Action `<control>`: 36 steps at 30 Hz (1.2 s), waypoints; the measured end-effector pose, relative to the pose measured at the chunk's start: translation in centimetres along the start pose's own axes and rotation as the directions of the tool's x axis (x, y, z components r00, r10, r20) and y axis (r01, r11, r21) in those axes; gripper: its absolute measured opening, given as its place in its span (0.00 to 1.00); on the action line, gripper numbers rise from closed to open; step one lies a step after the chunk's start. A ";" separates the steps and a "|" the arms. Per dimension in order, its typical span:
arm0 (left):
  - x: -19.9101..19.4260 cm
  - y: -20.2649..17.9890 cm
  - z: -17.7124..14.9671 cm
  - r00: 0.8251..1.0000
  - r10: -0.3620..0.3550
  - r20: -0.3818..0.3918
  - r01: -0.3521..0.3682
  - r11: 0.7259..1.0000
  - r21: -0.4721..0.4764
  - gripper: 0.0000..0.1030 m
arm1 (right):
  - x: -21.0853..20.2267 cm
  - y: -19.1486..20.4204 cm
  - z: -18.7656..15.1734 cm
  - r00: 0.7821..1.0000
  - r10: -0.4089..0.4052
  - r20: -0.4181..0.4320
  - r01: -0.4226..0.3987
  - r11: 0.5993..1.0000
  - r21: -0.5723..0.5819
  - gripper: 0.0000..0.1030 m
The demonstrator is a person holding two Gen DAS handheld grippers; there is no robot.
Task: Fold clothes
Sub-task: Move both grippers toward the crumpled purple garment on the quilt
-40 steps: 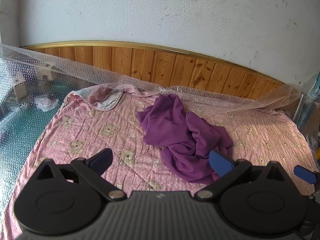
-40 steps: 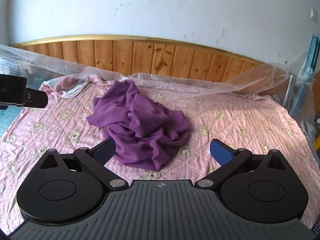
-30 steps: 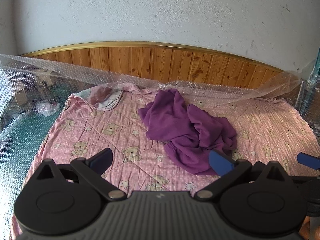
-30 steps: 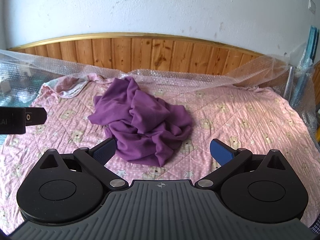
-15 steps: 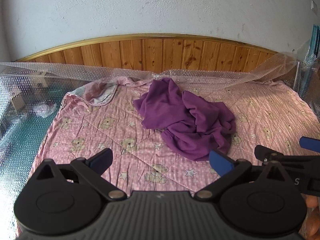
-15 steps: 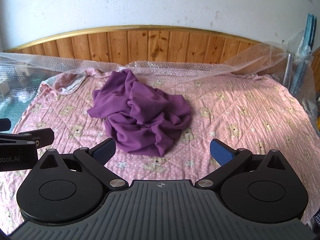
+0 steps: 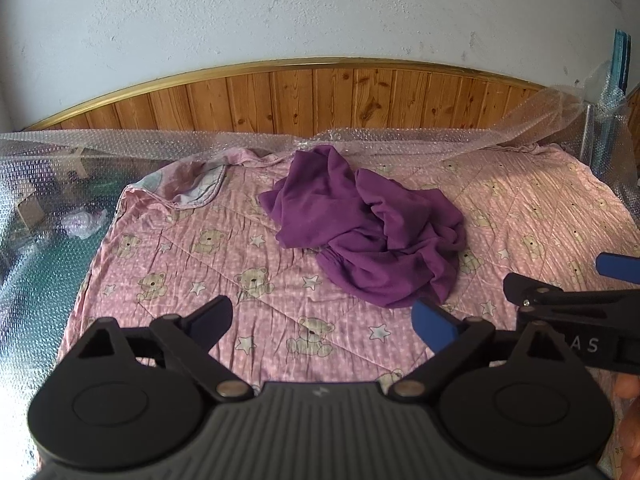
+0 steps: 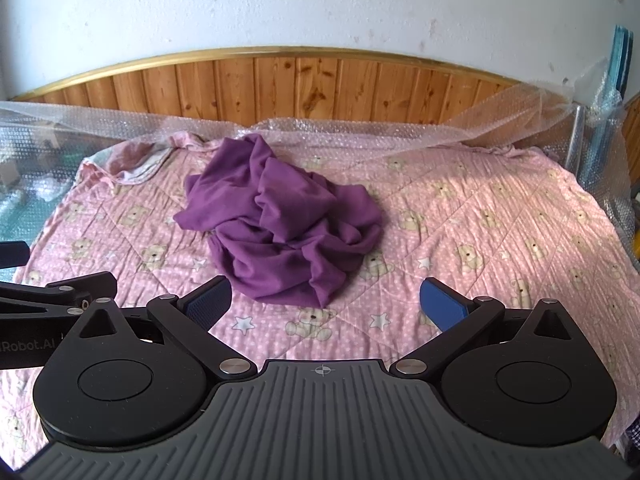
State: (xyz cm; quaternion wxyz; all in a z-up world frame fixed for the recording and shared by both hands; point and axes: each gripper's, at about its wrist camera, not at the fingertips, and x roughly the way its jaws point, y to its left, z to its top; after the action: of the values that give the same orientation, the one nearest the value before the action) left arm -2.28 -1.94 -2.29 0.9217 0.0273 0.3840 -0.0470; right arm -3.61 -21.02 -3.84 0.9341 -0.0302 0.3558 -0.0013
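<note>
Currently, both claws are positioned over the near edge of the bed, side by side. The left claw [image 7: 322, 318] stands with its jaws spread wide and holds nothing; the right claw [image 8: 326, 300] is likewise fully spread and empty. Each is visible at the margin of the other's view.

Change noted: over the last second both claws have drawn back and levelled out, so that more of the bed's near edge now shows, and the garment sits further ahead of the fingertips than before. The two claws have also come closer together. The garment itself has not moved. Judgement: this is the approach stage; no grasp has been made and folding has not begun.

Beyond the claws, the pink bear-print quilt [image 8: 500, 240] covers the bed. The purple garment [image 8: 288, 220] lies on it near the middle, somewhat toward the headboard and the left side. It is a crumpled heap: soft knit fabric, deep folds, layers overlapping. No sleeve, collar or hem can be identified with certainty. Judgement: it must be spread flat before any fold is practical.

Further back, bubble wrap [image 8: 360, 136] runs along the far edge, below the wooden headboard [image 8: 320, 84].
</note>
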 end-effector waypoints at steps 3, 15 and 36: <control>0.0 0.1 -0.1 1.000 0.001 -0.001 -0.001 1.000 0.007 0.74 | -0.2 0.2 -0.2 1.000 0.007 0.009 -0.007 1.000 -0.008 0.85; 0.2 1.3 -0.5 1.000 0.008 0.006 -0.007 1.000 -0.022 0.00 | -0.6 0.6 -0.5 0.996 0.087 0.027 -0.087 0.996 0.011 0.00; 3.9 0.5 -1.1 0.997 0.035 -0.064 -0.037 0.999 -0.022 0.95 | 3.9 -0.3 -2.2 0.995 0.063 -0.078 -0.058 0.996 0.070 0.83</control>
State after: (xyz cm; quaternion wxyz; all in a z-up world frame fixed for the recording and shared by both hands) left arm -0.21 -1.61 -5.84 0.9099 0.0249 0.4132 -0.0250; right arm -2.19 -21.55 -8.07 0.9191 0.0125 0.3936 0.0137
